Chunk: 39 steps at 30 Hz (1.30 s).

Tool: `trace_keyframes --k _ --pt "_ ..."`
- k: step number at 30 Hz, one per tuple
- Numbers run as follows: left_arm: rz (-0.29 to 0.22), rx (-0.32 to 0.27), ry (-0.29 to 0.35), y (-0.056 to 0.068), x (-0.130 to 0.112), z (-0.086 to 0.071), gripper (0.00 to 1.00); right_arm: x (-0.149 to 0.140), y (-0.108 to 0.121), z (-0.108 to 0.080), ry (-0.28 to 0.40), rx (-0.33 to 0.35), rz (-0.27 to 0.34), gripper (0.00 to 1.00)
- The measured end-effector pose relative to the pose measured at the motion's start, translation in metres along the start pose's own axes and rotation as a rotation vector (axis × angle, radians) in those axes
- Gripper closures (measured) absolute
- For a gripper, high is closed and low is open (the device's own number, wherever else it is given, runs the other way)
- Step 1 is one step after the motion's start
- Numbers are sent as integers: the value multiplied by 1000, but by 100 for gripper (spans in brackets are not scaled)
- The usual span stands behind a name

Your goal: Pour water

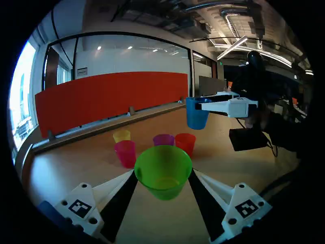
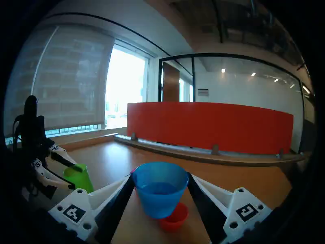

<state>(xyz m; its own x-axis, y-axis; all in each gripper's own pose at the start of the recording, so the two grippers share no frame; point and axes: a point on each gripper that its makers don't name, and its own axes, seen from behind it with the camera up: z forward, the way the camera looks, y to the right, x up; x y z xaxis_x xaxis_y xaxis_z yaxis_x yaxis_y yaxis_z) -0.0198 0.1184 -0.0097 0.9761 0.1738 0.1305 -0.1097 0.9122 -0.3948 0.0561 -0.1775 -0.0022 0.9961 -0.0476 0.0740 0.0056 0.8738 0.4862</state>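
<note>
The right gripper [image 2: 159, 177] clamps an upright blue plastic cup [image 2: 159, 191], liquid visible inside; the left gripper [image 1: 162, 172] clamps an upright translucent green plastic cup [image 1: 163, 181]. Governing relation — green cup lies left in the right gripper view, well apart; that gap should close before tilting.

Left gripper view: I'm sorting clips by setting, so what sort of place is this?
Most likely an open-plan office: a long wooden desk with a red divider screen along its far edge, a glass-walled room behind that, and strip lights hung overhead.
</note>
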Motion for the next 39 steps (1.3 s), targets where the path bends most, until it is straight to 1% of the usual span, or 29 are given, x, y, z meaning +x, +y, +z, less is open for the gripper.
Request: trace_keyframes --k 5,9,14,18,21,26,35,39 --pt "8 5 6 1 1 -3 14 -6 -5 -10 9 -8 15 6" --pt "17 -3 15 4 2 -5 14 -17 -10 -16 -3 -8 19 6" --pt "38 -5 49 9 10 -11 14 -26 -16 -21 -20 -7 15 6" --pt "39 -9 78 13 16 -14 14 -30 -24 -24 -26 4 23 7" --pt "31 -12 90 16 18 -15 13 -34 -29 -25 -35 14 25 6" --pt "9 -4 104 15 21 -16 13 -43 -36 -27 -49 22 26 7" --pt "-55 -4 123 15 26 -16 13 -57 -46 -30 -73 40 27 6" --pt "-64 0 125 14 25 -16 13 -57 -51 -29 -76 51 20 6"
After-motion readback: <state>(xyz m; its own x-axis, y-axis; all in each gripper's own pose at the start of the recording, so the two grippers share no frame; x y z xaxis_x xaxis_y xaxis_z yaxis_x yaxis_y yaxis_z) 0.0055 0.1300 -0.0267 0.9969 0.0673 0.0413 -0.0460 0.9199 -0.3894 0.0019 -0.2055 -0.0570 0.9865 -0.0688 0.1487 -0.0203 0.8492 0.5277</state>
